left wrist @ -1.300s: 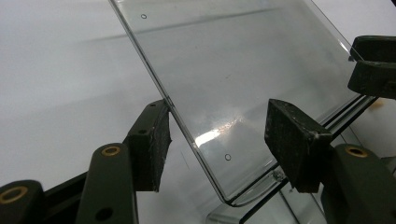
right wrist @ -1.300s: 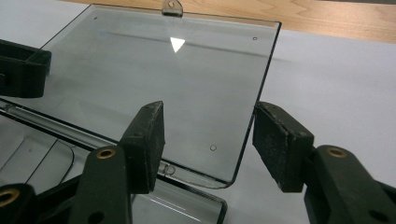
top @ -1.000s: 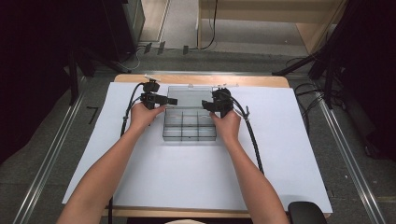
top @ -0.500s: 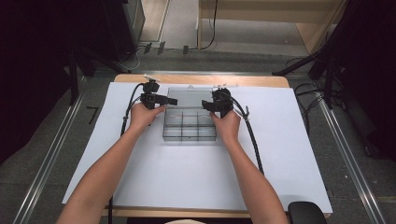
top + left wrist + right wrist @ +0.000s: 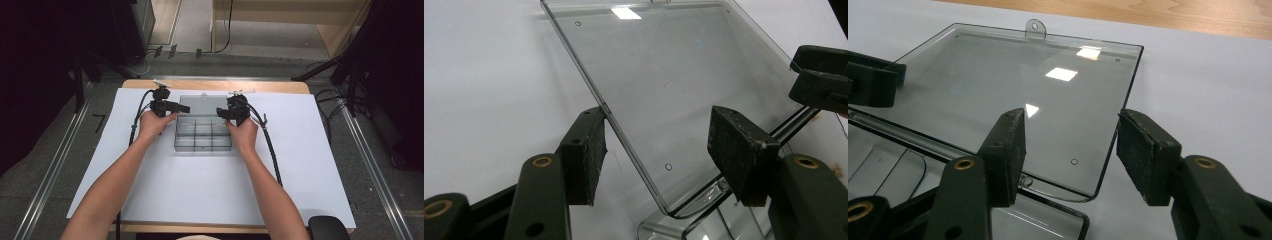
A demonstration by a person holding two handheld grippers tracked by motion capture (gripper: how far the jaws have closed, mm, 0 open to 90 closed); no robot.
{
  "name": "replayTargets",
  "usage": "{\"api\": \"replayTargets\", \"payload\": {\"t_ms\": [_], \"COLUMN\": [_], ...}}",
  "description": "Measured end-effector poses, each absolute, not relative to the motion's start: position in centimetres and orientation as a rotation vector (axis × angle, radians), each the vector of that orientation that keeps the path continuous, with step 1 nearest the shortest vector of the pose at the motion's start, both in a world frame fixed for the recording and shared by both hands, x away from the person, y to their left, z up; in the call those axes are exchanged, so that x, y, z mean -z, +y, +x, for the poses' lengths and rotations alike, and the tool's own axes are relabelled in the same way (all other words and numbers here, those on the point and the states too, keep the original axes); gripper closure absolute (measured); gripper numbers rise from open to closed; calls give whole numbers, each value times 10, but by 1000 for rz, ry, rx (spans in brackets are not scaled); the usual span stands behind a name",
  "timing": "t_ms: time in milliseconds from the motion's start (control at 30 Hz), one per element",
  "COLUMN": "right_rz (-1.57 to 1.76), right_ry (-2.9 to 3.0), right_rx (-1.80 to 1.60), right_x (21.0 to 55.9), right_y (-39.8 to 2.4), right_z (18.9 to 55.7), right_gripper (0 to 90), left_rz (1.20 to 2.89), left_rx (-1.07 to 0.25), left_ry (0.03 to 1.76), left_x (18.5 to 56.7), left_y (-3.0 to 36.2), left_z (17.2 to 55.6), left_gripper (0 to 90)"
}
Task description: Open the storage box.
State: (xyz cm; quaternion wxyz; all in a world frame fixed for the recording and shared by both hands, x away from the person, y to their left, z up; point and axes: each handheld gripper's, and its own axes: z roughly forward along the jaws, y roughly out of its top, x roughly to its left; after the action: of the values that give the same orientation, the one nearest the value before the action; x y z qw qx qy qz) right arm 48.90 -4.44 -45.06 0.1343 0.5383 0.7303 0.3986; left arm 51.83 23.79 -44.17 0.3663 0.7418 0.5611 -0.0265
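Unmoved: clear, flat plastic lid (image 5: 674,90)

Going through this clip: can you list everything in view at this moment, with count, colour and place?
Compartment box: one, clear plastic, mid-table between the hands, divided into cells.
Lid: one, clear, hinged open and lying flat on the far side of the box, small tab at its far edge.
Paper sheet: one, white, covering most of the tabletop.
Table: one, light wood, edge showing beyond the sheet.
Left gripper: one, black, jaws open astride the lid's side edge.
Right gripper: one, black, jaws open astride the lid's opposite edge.
Forearms: two, bare, entering from the bottom.
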Motion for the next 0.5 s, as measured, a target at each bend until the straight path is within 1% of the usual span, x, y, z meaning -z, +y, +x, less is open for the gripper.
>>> {"api": "replayTargets", "payload": {"t_ms": [300, 500], "right_rz": [1564, 1548], "right_ry": [2124, 2136], "right_rx": [-1144, -1140], "right_x": [450, 444], "right_y": [-46, -49], "right_z": [489, 485], "right_gripper": [481, 492], "left_rz": [1917, 1953], "left_rx": [66, 32], "left_ry": [1448, 1423], "left_x": [441, 436], "left_y": [239, 239], "left_z": [518, 515], "left_gripper": [402, 427]}}
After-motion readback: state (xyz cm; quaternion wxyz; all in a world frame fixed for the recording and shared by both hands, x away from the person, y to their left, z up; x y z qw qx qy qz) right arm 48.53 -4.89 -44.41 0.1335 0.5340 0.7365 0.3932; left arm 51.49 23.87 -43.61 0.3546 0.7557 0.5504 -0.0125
